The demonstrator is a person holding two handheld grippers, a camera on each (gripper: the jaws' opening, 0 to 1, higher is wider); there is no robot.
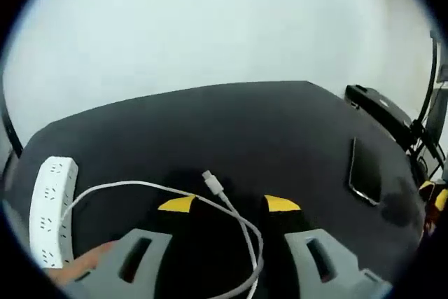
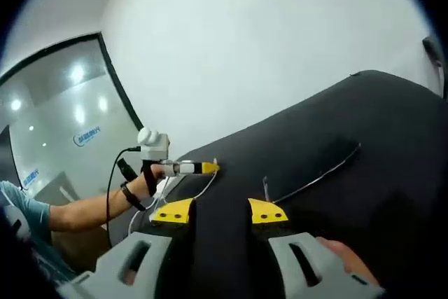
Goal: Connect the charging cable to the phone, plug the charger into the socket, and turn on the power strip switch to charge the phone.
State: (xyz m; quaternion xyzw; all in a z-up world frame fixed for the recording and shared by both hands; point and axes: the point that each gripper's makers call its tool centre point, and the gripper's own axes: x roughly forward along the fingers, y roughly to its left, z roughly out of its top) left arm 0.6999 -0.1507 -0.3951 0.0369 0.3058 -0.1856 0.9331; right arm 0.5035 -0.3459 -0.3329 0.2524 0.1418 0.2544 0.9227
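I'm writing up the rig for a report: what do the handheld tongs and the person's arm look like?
Each pair of tongs has two grey moulded jaws with an oblong slot in each, tipped with yellow pads: the left tongs and the right tongs. In the right gripper view, the left one carries a white camera box with a black cable. The person wears a black wristband and a light blue sleeve.

At the bottom of the left gripper view, the left gripper point(image 1: 229, 204) stands with its yellow-tipped jaws apart over a dark table point(image 1: 231, 124) that fills the middle of the frame under a pale wall. A white charging cable point(image 1: 140, 187) runs from the lower left across the gap between the jaws, its connector point(image 1: 212, 183) lying just above them at centre. A white power strip point(image 1: 50, 208) lies at the far left edge, and a dark phone point(image 1: 365, 170) lies flat at the right.
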